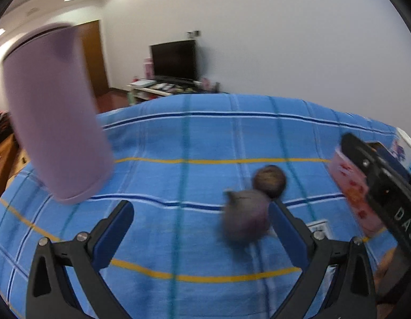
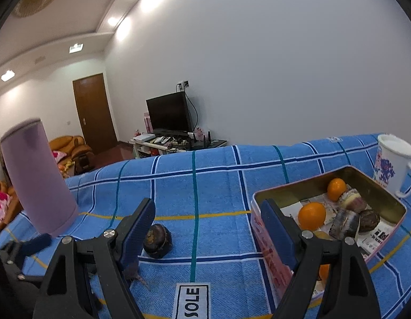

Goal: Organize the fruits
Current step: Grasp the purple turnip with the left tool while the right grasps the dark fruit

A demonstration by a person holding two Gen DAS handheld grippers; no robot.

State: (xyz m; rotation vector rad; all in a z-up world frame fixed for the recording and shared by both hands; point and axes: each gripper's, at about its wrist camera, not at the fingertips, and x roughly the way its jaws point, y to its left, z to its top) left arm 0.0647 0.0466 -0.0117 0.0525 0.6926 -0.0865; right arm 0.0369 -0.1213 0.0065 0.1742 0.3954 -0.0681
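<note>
My left gripper (image 1: 201, 208) is open and empty above the blue checked cloth (image 1: 178, 138). A blurred purplish fruit (image 1: 245, 216) lies just inside its right finger, with a dark round fruit (image 1: 270, 180) behind it. In the right wrist view my right gripper (image 2: 208, 212) is open and empty. A dark round fruit (image 2: 157, 240) lies by its left finger. A pink tin (image 2: 269, 252) at the right holds oranges (image 2: 311, 215) and several dark fruits (image 2: 368, 220).
A tall lilac cup (image 1: 56, 117) stands at the left of the cloth; it also shows in the right wrist view (image 2: 38, 178). A white mug (image 2: 394, 164) stands behind the tin. The other gripper's body (image 1: 386, 186) is at the right edge.
</note>
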